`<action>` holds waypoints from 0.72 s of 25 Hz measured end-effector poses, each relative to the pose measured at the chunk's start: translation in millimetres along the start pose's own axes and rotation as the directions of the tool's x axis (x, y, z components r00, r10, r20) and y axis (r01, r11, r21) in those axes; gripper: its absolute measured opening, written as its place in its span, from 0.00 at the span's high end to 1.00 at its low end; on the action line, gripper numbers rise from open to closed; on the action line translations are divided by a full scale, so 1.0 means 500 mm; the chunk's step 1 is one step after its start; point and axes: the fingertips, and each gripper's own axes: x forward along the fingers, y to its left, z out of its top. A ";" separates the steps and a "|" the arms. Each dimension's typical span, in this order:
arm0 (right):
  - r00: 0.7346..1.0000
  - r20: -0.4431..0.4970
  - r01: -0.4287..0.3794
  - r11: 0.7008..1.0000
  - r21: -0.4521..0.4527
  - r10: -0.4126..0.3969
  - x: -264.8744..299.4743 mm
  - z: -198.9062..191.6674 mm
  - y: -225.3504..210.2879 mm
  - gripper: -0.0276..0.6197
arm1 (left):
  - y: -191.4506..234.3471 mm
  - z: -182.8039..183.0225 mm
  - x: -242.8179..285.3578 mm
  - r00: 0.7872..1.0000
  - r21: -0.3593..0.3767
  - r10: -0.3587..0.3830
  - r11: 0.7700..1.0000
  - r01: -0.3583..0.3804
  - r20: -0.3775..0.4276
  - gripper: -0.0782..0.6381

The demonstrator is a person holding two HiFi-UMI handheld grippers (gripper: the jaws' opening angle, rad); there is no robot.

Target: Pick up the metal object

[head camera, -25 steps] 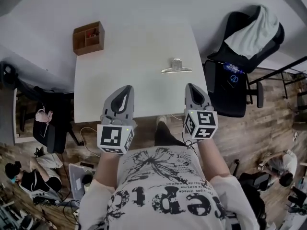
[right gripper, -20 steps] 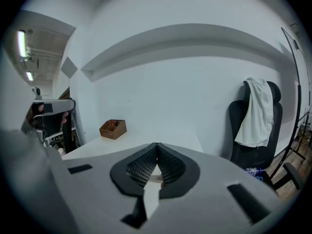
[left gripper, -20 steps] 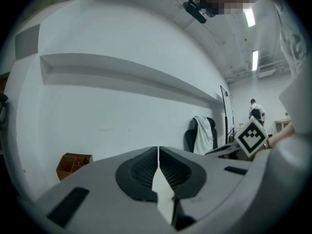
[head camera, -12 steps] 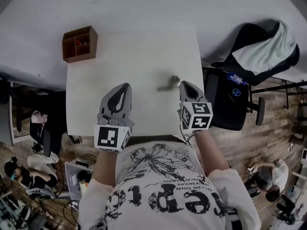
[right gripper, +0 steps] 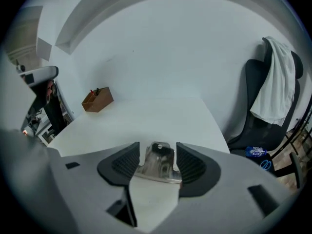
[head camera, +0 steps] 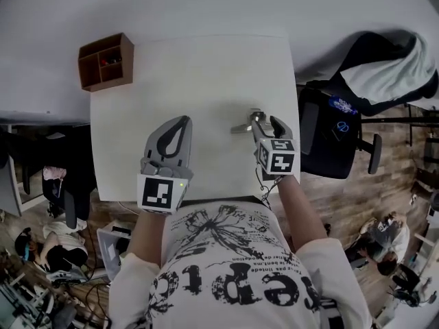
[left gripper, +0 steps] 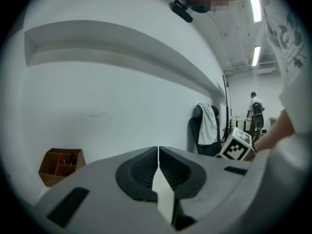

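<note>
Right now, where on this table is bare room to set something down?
Bare: middle and far-right corner of the white table, between the brown wooden compartment box and the shiny metal clip. Crowded: the right side, where the right gripper straddles that clip, jaws opening.

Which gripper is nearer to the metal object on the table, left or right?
Right. The right gripper has the metal object between its opening jaws; the left gripper is apart, to its left.

right gripper (head camera: 267,122) reached metal object (right gripper: 157,164), jaws opening
</note>
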 end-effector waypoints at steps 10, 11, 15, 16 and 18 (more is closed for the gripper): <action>0.986 -0.167 0.038 0.998 0.042 -0.031 0.108 -0.061 -0.010 0.48 | 0.045 -0.058 0.032 1.000 -0.019 -0.004 1.000 0.004 -0.015 0.87; 0.983 -0.181 0.047 0.998 0.047 -0.037 0.115 -0.062 -0.013 0.48 | 0.048 -0.060 0.034 1.000 -0.029 -0.006 1.000 0.005 -0.027 0.87; 0.961 -0.268 0.080 0.996 0.047 -0.064 0.138 -0.075 -0.019 0.51 | 0.061 -0.062 0.037 0.998 -0.047 -0.012 0.999 0.009 -0.061 0.87; 0.954 -0.290 0.090 0.995 0.041 -0.074 0.141 -0.078 -0.021 0.51 | 0.063 -0.060 0.038 0.998 -0.047 -0.013 0.999 0.011 -0.059 0.87; 0.945 -0.316 0.100 0.994 0.035 -0.084 0.142 -0.079 -0.026 0.51 | 0.065 -0.056 0.040 0.998 -0.046 -0.017 0.999 0.015 -0.057 0.87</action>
